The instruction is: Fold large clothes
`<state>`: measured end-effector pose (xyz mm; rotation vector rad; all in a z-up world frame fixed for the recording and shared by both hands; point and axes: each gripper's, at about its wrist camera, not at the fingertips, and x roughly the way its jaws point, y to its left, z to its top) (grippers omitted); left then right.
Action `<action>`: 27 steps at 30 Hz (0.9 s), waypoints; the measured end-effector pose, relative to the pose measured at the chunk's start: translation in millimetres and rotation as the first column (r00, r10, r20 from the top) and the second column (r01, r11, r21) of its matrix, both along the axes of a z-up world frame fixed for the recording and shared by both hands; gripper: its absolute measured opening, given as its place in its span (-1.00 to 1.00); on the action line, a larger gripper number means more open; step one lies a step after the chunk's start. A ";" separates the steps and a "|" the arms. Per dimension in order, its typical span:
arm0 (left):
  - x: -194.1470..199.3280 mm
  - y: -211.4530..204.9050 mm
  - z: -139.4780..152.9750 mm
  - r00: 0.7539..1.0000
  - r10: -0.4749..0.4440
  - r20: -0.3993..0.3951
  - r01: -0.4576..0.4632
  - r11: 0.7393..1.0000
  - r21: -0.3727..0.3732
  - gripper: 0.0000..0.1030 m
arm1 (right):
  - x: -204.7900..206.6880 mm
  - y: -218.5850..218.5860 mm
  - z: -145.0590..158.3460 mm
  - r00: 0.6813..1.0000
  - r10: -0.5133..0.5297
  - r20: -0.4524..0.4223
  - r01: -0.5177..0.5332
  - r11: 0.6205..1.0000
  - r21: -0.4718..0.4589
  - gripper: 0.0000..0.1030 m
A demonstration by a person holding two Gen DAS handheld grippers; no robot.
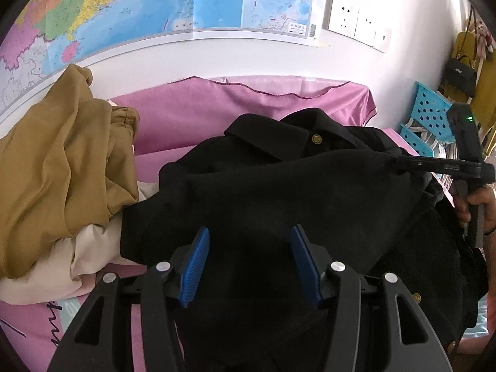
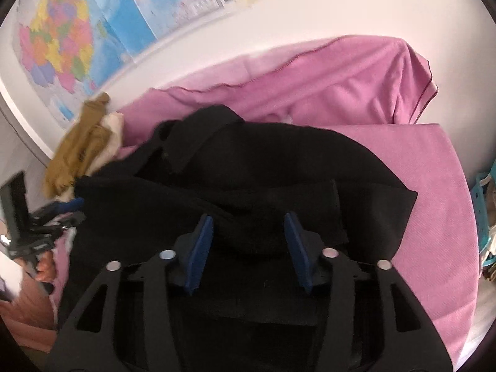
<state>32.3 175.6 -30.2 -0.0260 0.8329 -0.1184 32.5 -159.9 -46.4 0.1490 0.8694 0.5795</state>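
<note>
A black collared jacket with gold buttons lies spread on the pink bedcover. My left gripper hovers over its lower middle, blue pads well apart, with only flat cloth beneath them. In the right wrist view the jacket fills the centre. My right gripper is over a folded black flap, jaws wide and not pressing it. From the left wrist view, the right gripper reaches the jacket's right shoulder, a hand on its handle. The left gripper shows at the jacket's left edge.
A heap of mustard and cream clothes lies left of the jacket by the wall. A map hangs behind the bed. A blue plastic basket and hanging bags stand to the right. Bare pink cover lies right of the jacket.
</note>
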 end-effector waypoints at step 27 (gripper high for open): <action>-67.9 54.4 -31.2 0.993 -0.002 -0.115 -0.033 0.953 -0.301 0.31 | 14.5 -94.4 -32.4 0.979 -0.081 -0.189 0.131 0.953 0.275 0.83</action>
